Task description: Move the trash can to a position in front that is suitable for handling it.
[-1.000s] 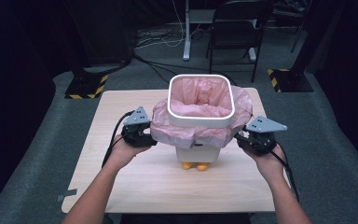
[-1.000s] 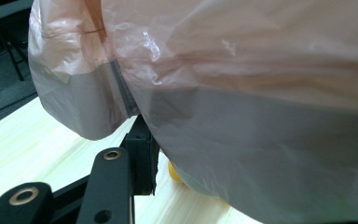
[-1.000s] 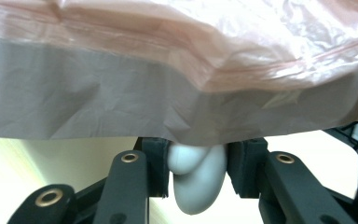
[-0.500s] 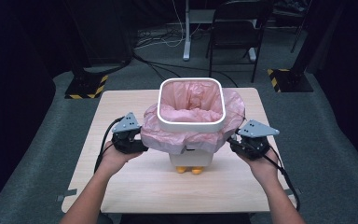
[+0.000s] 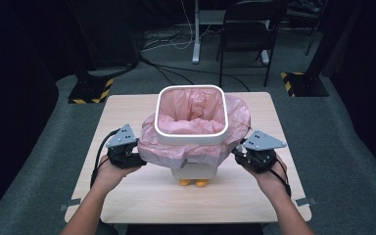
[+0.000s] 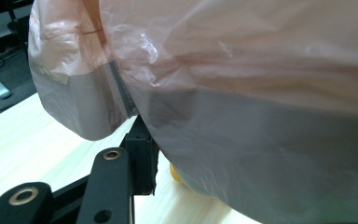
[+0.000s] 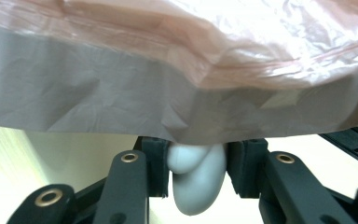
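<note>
A white bin (image 5: 190, 139) with orange feet (image 5: 195, 182) stands on the wooden table (image 5: 127, 112). A pink bag (image 5: 196, 110) lines it and hangs over its sides. My right gripper (image 5: 239, 155) is at the bin's right side. In the right gripper view this gripper (image 7: 198, 168) is shut on a rounded white wing (image 7: 198, 186) that sticks out below the bag (image 7: 168, 70). My left gripper (image 5: 136, 159) reaches under the bag at the bin's left side. One of its fingers (image 6: 142, 156) shows below the bag (image 6: 237, 93); the other is hidden by the plastic.
The table's front edge is close to the person's forearms. Beyond the far edge stand a black chair (image 5: 249, 29) and stand bases with yellow-black tape (image 5: 90, 90) on grey carpet. Bare wood lies left, right and in front of the bin.
The bin has shifted left and a little toward the person, and both grippers have travelled with it at its sides.
</note>
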Available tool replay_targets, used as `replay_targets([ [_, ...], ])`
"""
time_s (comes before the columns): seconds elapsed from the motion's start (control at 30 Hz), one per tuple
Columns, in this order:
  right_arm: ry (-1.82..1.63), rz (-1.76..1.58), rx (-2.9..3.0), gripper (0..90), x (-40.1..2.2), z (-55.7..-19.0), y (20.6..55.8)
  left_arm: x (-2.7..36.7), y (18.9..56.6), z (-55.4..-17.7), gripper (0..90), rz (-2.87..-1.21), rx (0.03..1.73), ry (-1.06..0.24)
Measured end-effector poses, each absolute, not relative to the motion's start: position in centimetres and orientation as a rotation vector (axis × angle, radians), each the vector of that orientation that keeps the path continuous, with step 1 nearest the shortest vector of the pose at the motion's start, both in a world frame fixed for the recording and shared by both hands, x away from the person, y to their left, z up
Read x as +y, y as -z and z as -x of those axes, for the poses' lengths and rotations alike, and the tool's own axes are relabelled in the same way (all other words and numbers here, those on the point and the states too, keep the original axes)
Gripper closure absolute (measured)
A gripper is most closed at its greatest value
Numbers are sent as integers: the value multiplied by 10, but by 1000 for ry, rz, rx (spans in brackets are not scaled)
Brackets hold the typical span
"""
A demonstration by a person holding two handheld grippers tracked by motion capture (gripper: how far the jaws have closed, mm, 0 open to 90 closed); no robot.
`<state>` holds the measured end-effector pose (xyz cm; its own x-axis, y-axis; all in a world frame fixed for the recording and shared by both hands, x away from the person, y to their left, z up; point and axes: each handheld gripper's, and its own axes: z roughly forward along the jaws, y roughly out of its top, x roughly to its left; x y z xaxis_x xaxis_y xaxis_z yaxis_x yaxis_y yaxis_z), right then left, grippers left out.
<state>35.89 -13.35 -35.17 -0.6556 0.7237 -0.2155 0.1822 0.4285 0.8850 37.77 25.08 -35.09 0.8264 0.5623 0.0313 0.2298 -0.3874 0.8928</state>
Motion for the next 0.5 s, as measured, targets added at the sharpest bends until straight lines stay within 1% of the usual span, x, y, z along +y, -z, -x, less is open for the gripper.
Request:
replay_targets([
  [0.5, -1222, -747, 2106, 636, -129, -349, 359, 256, 358, -363, 545, -1976, 586, -420],
])
